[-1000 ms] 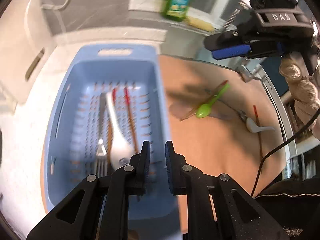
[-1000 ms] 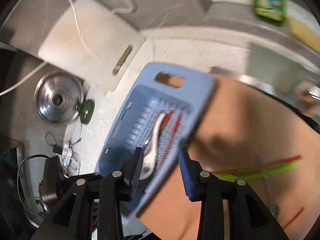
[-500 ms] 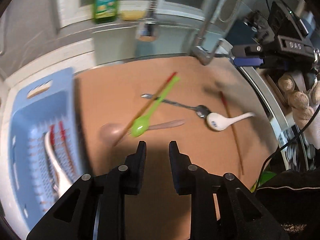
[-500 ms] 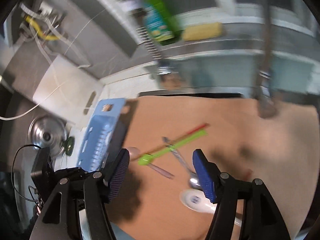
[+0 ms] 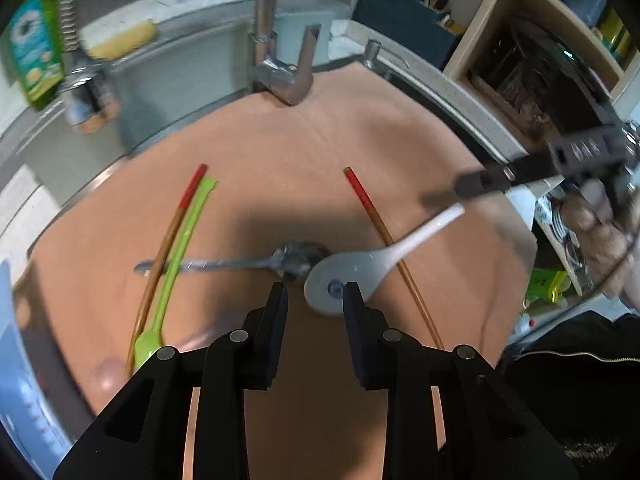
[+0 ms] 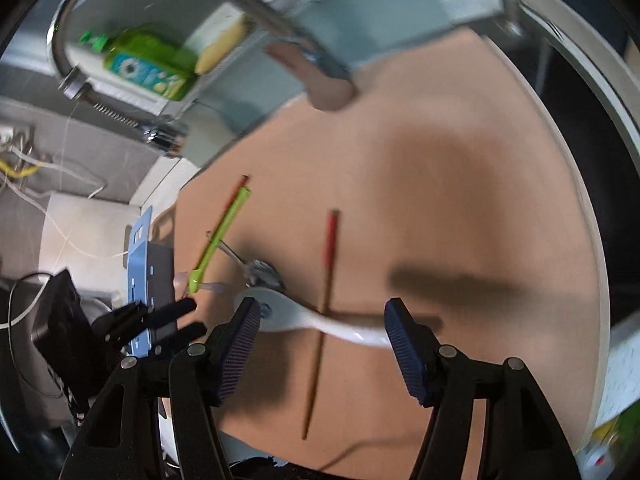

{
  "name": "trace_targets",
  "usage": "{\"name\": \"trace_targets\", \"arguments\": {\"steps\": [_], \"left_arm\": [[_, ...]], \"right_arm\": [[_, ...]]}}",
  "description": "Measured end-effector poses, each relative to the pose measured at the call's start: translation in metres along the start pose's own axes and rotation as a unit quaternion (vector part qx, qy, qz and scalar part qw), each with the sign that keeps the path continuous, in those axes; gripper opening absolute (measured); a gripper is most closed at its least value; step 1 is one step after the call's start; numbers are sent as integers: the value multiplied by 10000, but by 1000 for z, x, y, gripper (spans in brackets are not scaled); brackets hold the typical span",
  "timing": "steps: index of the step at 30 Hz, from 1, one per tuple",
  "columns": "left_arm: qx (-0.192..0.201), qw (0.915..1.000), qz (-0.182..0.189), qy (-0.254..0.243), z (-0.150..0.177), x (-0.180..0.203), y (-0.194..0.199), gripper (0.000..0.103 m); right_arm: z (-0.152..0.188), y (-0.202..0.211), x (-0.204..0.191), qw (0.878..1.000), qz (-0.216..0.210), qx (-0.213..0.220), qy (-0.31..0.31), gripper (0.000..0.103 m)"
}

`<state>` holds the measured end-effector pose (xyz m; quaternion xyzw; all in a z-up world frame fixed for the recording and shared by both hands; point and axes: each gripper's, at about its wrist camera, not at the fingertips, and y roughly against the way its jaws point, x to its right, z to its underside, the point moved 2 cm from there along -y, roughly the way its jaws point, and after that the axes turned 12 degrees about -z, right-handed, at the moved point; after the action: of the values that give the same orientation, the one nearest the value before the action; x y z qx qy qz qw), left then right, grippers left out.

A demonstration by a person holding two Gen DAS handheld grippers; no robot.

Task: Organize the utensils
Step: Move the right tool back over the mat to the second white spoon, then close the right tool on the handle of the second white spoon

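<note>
A white ceramic spoon [image 5: 362, 266] lies on the brown mat [image 5: 280, 152], across a red-tipped chopstick [image 5: 384, 240]. A metal spoon [image 5: 256, 263] lies to its left, under a green plastic spoon [image 5: 176, 268] and a second red-tipped chopstick [image 5: 168, 248]. My left gripper [image 5: 313, 294] is open and empty, just above the white spoon's bowl. My right gripper [image 6: 320, 322] is open wide and empty, with the white spoon's handle [image 6: 344, 330] between its fingers. The blue basket [image 6: 140, 264] stands at the mat's left edge.
A sink faucet [image 5: 280, 64] stands over the mat's far side, with a green dish soap bottle [image 5: 36, 44] and a yellow sponge [image 5: 120, 38] behind it. Shelving [image 5: 540, 48] is at the right. A white cutting board [image 6: 80, 232] lies past the basket.
Both grippers have swung from the blue basket to the utensils on the mat. The left gripper has opened. The right gripper now straddles the white spoon's handle.
</note>
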<state>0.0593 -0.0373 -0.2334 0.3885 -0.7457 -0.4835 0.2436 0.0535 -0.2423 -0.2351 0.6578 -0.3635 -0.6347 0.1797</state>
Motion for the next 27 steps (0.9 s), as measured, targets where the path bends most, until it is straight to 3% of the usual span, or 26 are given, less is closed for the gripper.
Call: {"name": "trace_targets", "arguments": {"steps": [5, 12, 18, 20, 22, 27], "left_arm": [[-345, 9990, 249, -128, -14, 3, -29, 27], [-614, 9962, 500, -360, -6, 18, -40, 27], [-725, 9948, 658, -289, 6, 31, -39, 27], [-668, 9959, 537, -300, 9, 35, -35, 27], [-587, 9972, 277, -366, 10, 37, -29, 35], [-591, 9974, 182, -368, 12, 43, -21, 49]], "right_arm": [[14, -7, 19, 9991, -135, -122, -379, 53], [17, -23, 39, 9936, -499, -185, -1001, 53], [1, -32, 38, 9939, -511, -71, -972, 53], [-6, -38, 35, 9943, -504, -87, -931, 53], [-11, -42, 32, 9949, -502, -118, -869, 53], [-24, -51, 26, 9950, -517, -132, -846, 53]]}}
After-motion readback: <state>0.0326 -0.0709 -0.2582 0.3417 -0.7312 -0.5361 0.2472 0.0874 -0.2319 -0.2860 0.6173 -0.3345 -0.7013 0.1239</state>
